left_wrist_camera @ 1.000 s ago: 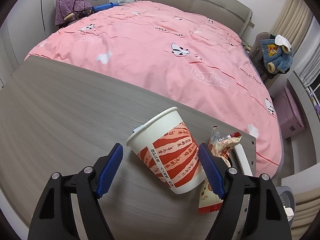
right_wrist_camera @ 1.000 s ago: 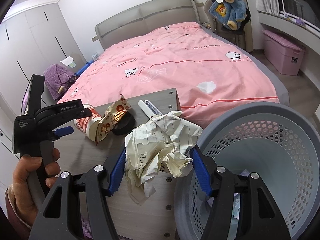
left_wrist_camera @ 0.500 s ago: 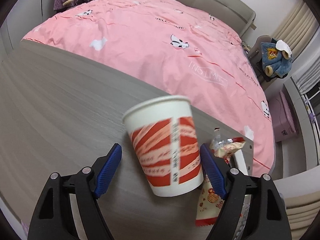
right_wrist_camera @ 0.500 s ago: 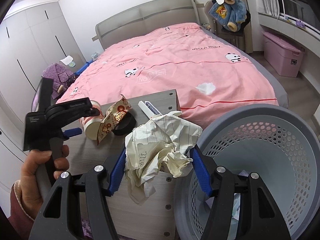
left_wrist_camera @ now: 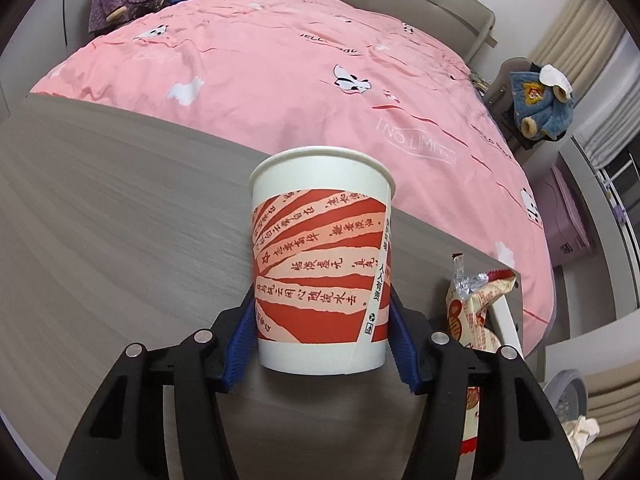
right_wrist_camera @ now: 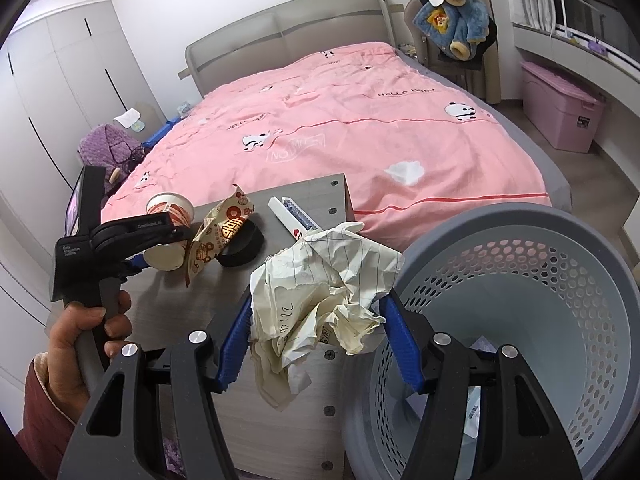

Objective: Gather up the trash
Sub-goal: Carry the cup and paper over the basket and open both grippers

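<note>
The left gripper (left_wrist_camera: 322, 334) is closing its jaws, and a white paper cup with red and pink rays and printed characters (left_wrist_camera: 322, 264) is seen between the blue pads (left_wrist_camera: 239, 350), which lie against its lower sides; the cup is held upright just ahead of the tool. In the right wrist view the person's hand (right_wrist_camera: 82, 344) is wrapped round the left gripper's handle.

The right gripper (right_wrist_camera: 316, 336) is clamped on a crumpled sheet of cream, gridded paper with handwriting (right_wrist_camera: 320, 296), which bulges forward and hangs down between the jaws. Just to the right of this tool, and lower, a round grey perforated plastic basket (right_wrist_camera: 532, 240) is placed on the floor, with a few scraps visible at its bottom.

Ahead and to the left of the right gripper, a grey wood-grain desk top (right_wrist_camera: 308, 190) is shown. A torn red and cream snack wrapper (right_wrist_camera: 222, 232), a black round object (right_wrist_camera: 244, 246) partly under the wrapper, and a white tube (right_wrist_camera: 290, 216) are resting on it.

Beyond the desk, a bed under a pink quilt printed with pandas and clouds (right_wrist_camera: 340, 132) is set against a grey padded headboard (right_wrist_camera: 288, 28). White wardrobes (right_wrist_camera: 60, 76) are seen far left, a pink lidded storage box (right_wrist_camera: 560, 108) far right, and a blue fleece garment (right_wrist_camera: 452, 20) is draped over a chair.
</note>
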The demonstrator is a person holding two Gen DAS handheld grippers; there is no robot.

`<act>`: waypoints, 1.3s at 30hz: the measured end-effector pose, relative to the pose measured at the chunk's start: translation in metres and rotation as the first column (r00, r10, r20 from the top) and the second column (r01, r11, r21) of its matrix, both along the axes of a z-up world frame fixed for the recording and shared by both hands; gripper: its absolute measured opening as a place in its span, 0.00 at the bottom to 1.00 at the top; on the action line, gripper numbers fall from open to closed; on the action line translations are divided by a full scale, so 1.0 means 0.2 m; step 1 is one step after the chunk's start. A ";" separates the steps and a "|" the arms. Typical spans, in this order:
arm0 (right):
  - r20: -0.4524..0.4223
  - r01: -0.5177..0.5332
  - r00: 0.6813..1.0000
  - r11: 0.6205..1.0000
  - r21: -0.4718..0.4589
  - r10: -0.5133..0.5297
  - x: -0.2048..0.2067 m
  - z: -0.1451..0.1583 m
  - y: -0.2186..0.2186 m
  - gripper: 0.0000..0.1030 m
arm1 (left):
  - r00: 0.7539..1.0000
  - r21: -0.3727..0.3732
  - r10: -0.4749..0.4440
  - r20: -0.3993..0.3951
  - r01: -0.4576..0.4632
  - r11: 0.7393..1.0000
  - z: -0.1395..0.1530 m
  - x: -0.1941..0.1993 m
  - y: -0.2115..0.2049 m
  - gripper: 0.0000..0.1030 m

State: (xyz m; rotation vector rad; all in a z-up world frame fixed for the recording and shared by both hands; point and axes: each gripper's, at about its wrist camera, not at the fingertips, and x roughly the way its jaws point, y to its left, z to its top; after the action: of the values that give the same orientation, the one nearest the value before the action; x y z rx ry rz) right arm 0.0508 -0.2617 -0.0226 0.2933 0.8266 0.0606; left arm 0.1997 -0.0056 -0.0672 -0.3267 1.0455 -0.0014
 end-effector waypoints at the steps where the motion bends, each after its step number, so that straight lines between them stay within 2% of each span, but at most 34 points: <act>1: 0.000 0.002 1.000 1.000 -0.002 -0.002 0.00 0.00 0.00 0.58 | 1.000 0.009 -0.010 0.009 0.010 1.000 0.01 -0.01 0.00 0.55; 8: -0.010 0.023 1.000 1.000 -0.017 -0.023 -0.02 0.01 0.02 0.58 | 0.995 0.070 -0.063 0.072 0.058 0.996 0.08 -0.11 0.03 0.55; 15: 0.005 0.049 0.999 0.999 -0.020 -0.049 -0.08 0.03 0.02 0.58 | 0.981 0.143 -0.150 0.121 0.133 0.981 0.17 -0.26 0.01 0.55; 22: 0.015 0.067 0.998 0.997 -0.028 -0.067 -0.14 0.05 0.00 0.58 | 0.965 0.152 -0.206 0.162 0.182 0.972 0.26 -0.40 -0.01 0.55; 29: 0.035 0.107 0.994 0.994 -0.032 -0.105 -0.22 0.07 -0.05 0.58 | 0.935 0.158 -0.284 0.214 0.254 0.954 0.36 -0.52 -0.12 0.55; 39: 0.055 0.175 0.983 0.984 -0.028 -0.174 -0.36 0.07 -0.20 0.58 | 0.877 0.167 -0.415 0.242 0.384 0.908 0.42 -0.69 -0.39 0.55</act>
State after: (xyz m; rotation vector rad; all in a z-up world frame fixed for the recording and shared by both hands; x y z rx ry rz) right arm -0.0211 -0.3021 -0.0090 0.3310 0.7467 -0.1090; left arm 0.0616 -0.0829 0.0171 0.0025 0.8174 -0.3516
